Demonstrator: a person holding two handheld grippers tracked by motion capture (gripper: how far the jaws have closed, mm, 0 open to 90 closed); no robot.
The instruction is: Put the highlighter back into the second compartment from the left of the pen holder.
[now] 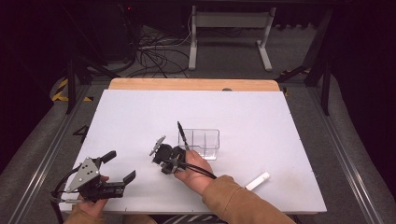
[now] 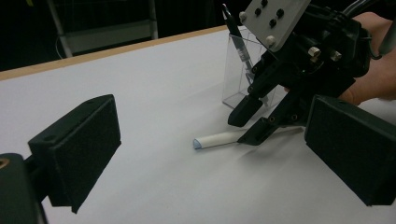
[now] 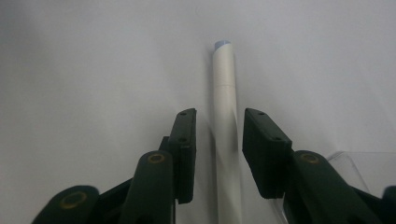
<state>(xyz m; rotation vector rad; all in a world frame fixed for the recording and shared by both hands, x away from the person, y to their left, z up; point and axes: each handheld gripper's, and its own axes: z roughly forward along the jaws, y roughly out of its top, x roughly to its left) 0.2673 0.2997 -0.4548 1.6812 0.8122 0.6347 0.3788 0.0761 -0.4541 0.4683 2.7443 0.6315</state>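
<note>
My right gripper [image 3: 218, 154] is open around the white pen [image 3: 225, 116], so next I squeeze and lift it.

Matt white table [image 1: 140, 116], clear glossy plastic organizer [image 1: 205, 140], smooth matt white marker [image 3: 225, 112], matt black jaws.

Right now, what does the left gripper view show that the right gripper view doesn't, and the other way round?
Left gripper view: the right gripper seen from outside, the hand holding it, and a black pen standing in the clear organizer. Right gripper view: the white pen lying between that gripper's open jaws, with a gap on each side. Shared: the white pen, the organizer and the white tabletop.
</note>
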